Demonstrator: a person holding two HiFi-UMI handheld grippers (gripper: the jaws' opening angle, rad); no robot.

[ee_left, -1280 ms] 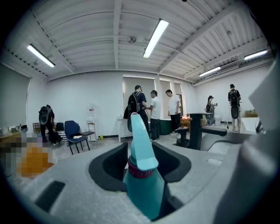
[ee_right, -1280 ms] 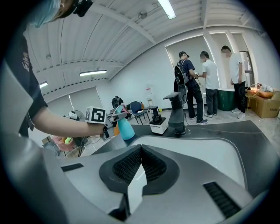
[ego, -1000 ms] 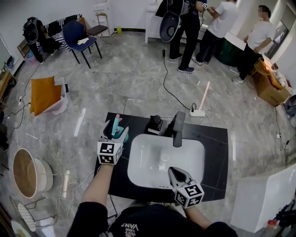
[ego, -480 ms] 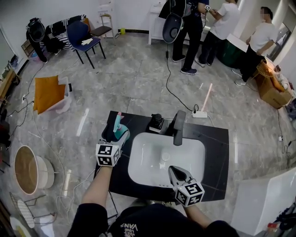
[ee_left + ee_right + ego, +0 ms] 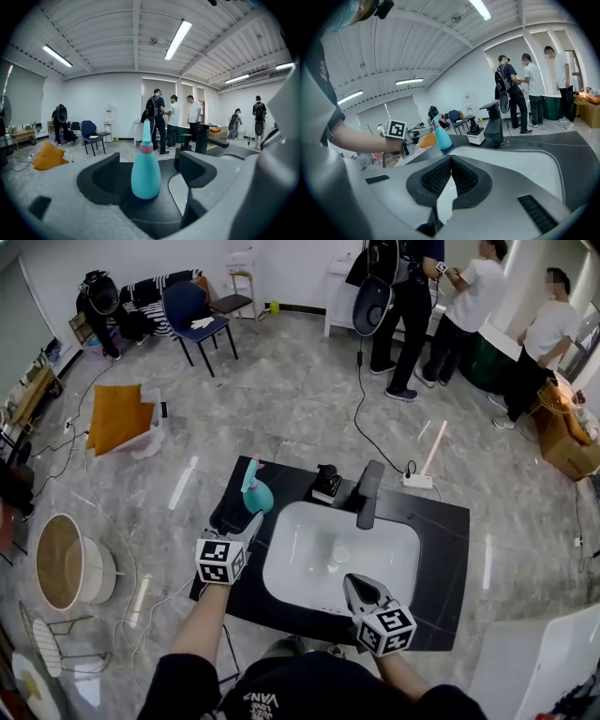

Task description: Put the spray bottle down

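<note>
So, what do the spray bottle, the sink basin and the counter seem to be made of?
Spray bottle: likely plastic, matte teal, pink collar. Sink basin: probably ceramic, glossy white with reflections. Counter: dark, smooth, perhaps stone or laminate; cannot tell.

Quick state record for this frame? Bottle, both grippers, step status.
spray bottle: upright on the black counter, left of the sink, not held
left gripper: fingers wide apart, closing slightly; bottle in line with the gap, untouched
right gripper: fingers together, empty, over the sink's near rim
step status: bottle is down
</note>
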